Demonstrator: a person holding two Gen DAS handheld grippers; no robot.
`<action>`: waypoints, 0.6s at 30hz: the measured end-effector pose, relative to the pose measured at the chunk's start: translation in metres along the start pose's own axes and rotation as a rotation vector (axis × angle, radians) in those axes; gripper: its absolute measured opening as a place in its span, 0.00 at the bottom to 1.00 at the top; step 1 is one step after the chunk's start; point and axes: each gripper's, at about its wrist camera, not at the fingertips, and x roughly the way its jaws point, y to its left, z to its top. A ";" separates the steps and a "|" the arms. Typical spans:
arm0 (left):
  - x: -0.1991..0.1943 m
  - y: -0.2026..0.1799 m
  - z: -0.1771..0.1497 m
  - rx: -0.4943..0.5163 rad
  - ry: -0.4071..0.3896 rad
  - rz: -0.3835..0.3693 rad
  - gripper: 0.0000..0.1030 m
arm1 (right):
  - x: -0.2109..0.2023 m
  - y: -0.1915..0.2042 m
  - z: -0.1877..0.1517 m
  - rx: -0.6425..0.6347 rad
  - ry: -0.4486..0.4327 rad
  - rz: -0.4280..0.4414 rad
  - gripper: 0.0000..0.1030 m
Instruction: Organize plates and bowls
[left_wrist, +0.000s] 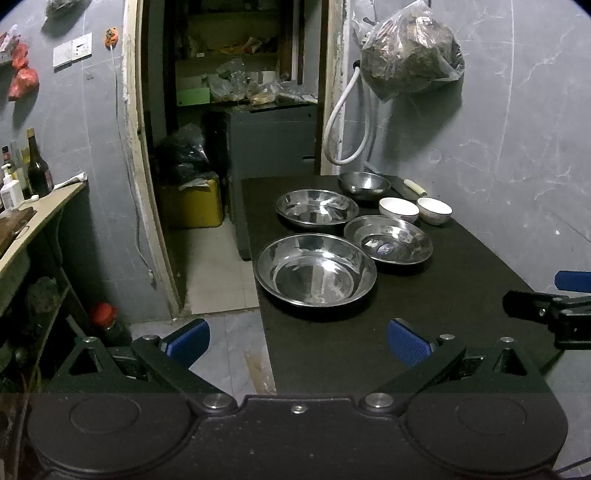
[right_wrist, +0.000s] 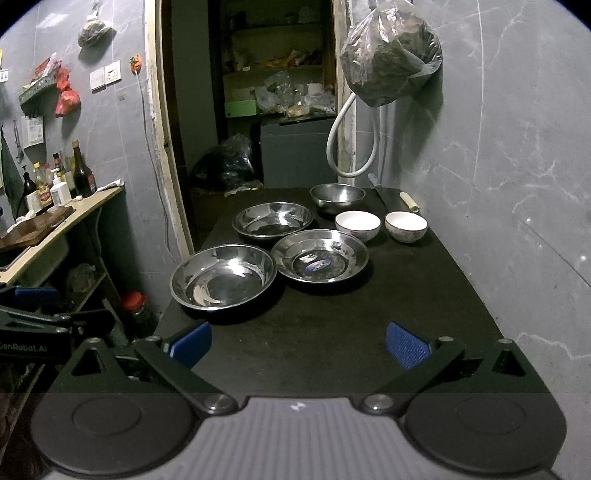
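Steel plates (right_wrist: 223, 275), bowls (right_wrist: 357, 224) on black table (right_wrist: 406, 295), grey-tiled wall (right_wrist: 517, 147)

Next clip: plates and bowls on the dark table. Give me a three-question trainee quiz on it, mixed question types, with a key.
1. True or false: the left gripper is shut on a dish.
2. How many white bowls stand on the table?
3. The dish with a sticker in its bottom is: A) stacked in the nearest steel dish, B) on its own beside it, C) held by the right gripper.

Key: 1 false, both grippers open and empty. 2 two. 3 B.
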 end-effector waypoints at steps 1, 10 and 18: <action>0.000 0.000 0.000 0.000 -0.001 -0.001 0.99 | 0.000 -0.001 0.000 0.002 -0.001 0.000 1.00; -0.001 0.000 0.001 0.002 -0.001 -0.001 0.99 | 0.000 -0.002 0.000 0.005 -0.001 -0.004 1.00; -0.001 0.001 0.005 0.007 0.007 -0.006 0.99 | 0.002 -0.004 0.002 0.011 -0.001 -0.012 1.00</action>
